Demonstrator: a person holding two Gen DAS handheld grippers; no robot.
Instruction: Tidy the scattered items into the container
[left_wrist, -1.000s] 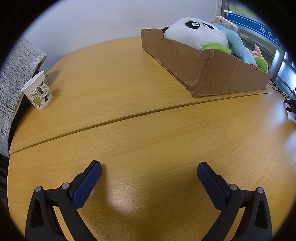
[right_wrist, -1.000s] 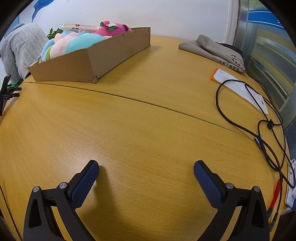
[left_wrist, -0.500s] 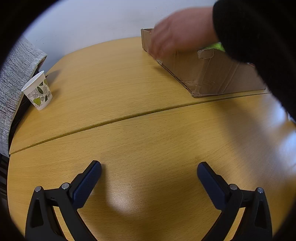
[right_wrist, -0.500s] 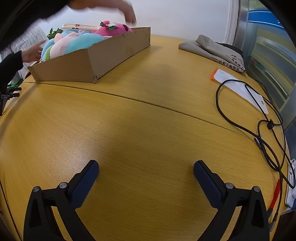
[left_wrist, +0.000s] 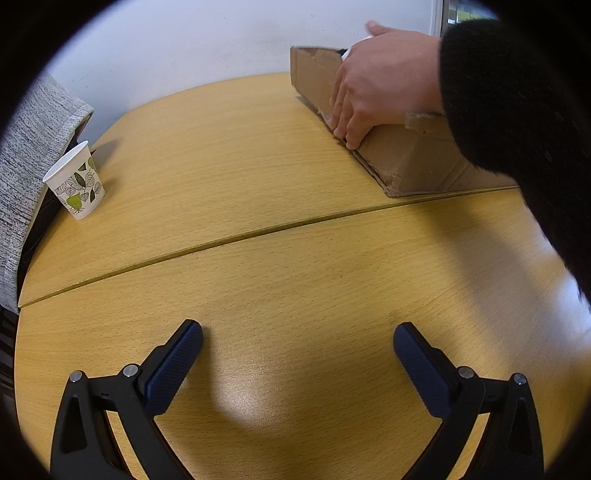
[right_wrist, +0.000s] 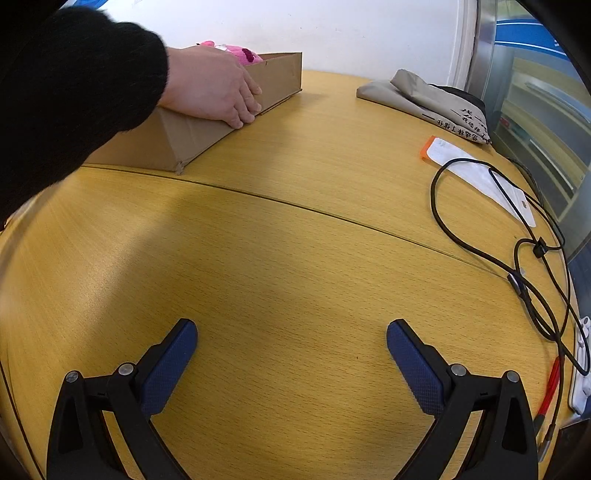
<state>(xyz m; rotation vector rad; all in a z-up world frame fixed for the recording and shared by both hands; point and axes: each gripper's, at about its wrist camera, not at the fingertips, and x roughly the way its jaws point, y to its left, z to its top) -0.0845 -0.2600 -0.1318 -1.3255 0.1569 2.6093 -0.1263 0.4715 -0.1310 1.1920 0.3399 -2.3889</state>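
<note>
A cardboard box (left_wrist: 413, 162) stands at the far side of the wooden table (left_wrist: 258, 177); it also shows in the right wrist view (right_wrist: 184, 136). A person's bare hand (left_wrist: 373, 92) in a black sleeve grips the box's near wall and hides most of its contents; it shows too in the right wrist view (right_wrist: 214, 88). A pink plush toy (right_wrist: 240, 55) pokes out of the box. My left gripper (left_wrist: 297, 343) is open and empty low over the table. My right gripper (right_wrist: 291, 339) is open and empty too.
A paper cup with a leaf print (left_wrist: 75, 184) stands at the left edge beside a grey fabric chair back (left_wrist: 29, 155). On the right lie a grey cloth bag (right_wrist: 432, 99), a white and orange packet (right_wrist: 480, 177), a looped black cable (right_wrist: 517, 236) and a power strip (right_wrist: 581, 365).
A hand in a black sleeve has reached in and taken hold of the box's side wall, covering the toys. Both grippers have stayed still and open.
</note>
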